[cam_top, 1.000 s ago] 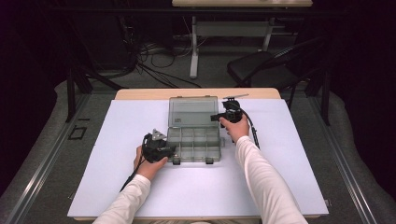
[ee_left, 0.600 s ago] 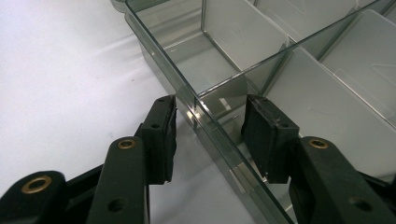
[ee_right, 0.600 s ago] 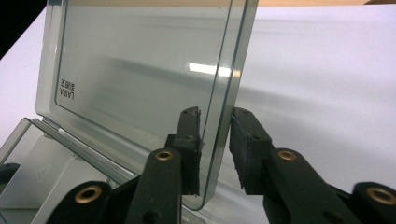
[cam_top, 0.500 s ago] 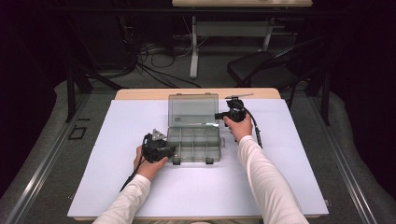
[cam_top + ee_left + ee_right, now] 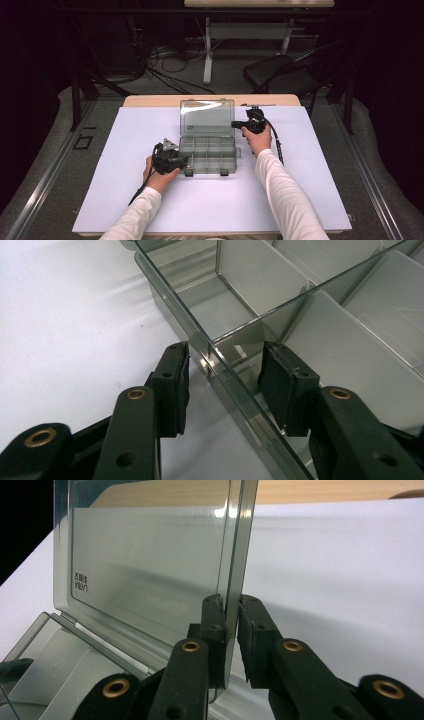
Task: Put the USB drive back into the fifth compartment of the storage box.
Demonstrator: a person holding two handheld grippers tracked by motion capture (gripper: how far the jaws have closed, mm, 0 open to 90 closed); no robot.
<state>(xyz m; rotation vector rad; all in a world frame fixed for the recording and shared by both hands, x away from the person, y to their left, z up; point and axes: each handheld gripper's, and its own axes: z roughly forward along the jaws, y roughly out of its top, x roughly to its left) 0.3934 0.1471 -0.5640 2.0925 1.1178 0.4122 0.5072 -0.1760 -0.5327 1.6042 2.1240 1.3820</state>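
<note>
A clear plastic compartment box (image 5: pixel 207 155) lies mid-table with its lid (image 5: pixel 206 117) raised steeply at the far side. My right gripper (image 5: pixel 235 124) is shut on the lid's right edge; in the right gripper view its pads pinch that thin edge (image 5: pixel 232 555) from both sides (image 5: pixel 230 630). My left gripper (image 5: pixel 184 162) is at the box's near left corner. In the left gripper view it stands open (image 5: pixel 227 382), its jaws straddling the box's side wall (image 5: pixel 200 335) with a gap on each side. The compartments (image 5: pixel 260 275) look empty.
A white sheet (image 5: pixel 310 190) covers the wooden table (image 5: pixel 150 101), with broad bare areas left and right of the box. Beyond the far edge are a dark chair (image 5: pixel 280 75), a desk leg (image 5: pixel 207 55) and cables on the floor (image 5: pixel 155 70).
The right gripper shifted slightly with the lid's edge, and the lid stands a touch more upright. The left hand stayed at the box's corner.
</note>
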